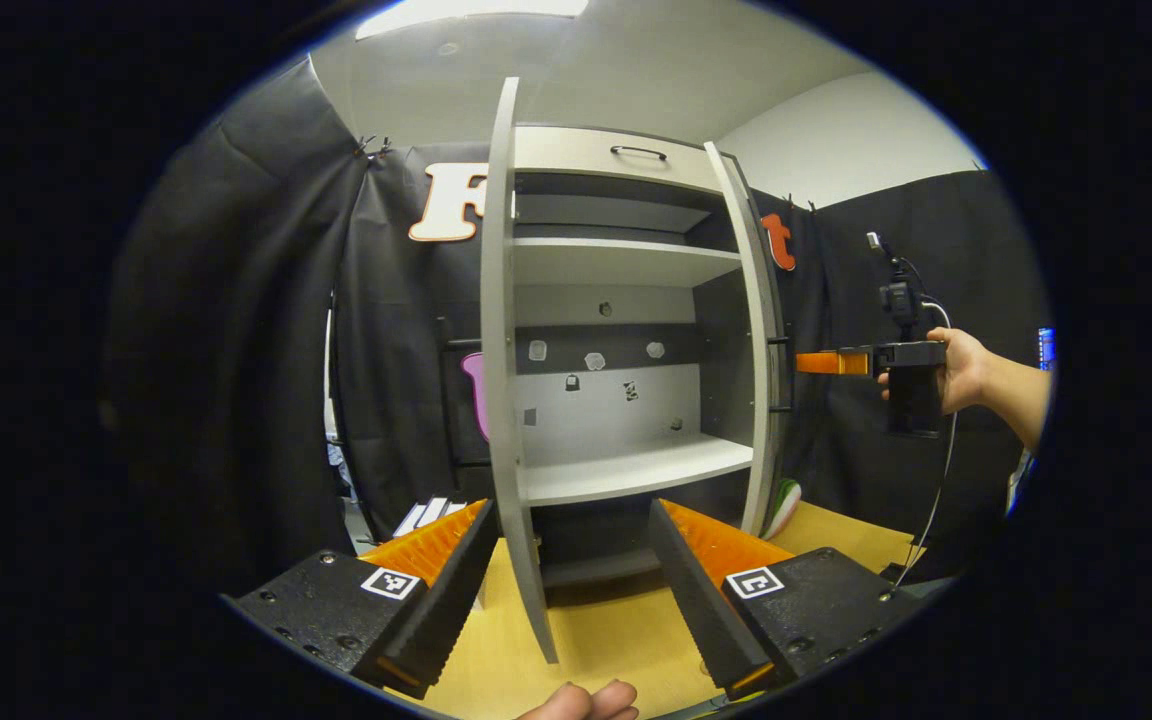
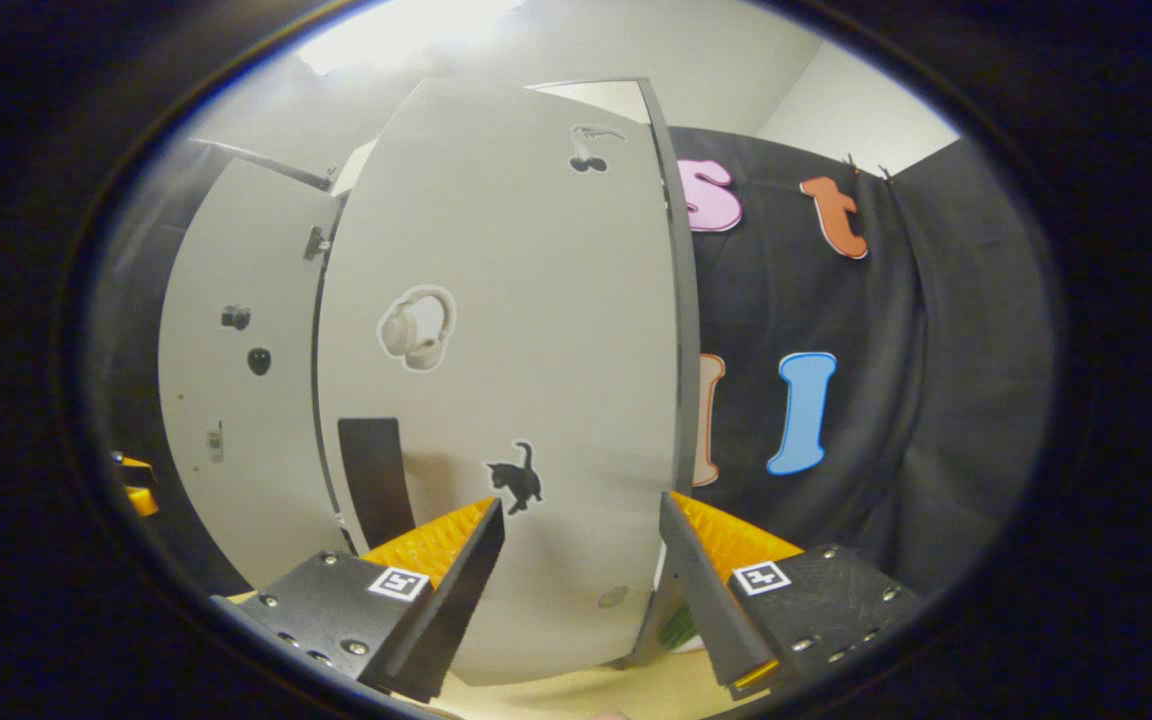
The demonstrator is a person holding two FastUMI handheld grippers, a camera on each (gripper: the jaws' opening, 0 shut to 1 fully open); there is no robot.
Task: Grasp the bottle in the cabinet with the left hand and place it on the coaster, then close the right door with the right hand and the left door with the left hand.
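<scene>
The grey cabinet (image 1: 626,265) stands on the wooden table with both doors swung open, and I see nothing on its shelves. My left gripper (image 1: 571,590) is open, and the left door's edge (image 1: 499,350) runs up between its fingers without touching them. Farther right, a hand holds my right gripper (image 1: 821,362) level, its orange fingers pointing at the right door's edge (image 1: 748,330). In the right gripper view the right gripper (image 2: 581,590) is open, close to the right door's outer face (image 2: 506,350), with the left door (image 2: 236,380) beyond.
A green and white object (image 1: 786,505) sits on the yellow table (image 1: 616,640) behind the right door, mostly hidden; I cannot tell what it is. Some white items (image 1: 426,515) lie at the left. Black cloth walls close in the booth.
</scene>
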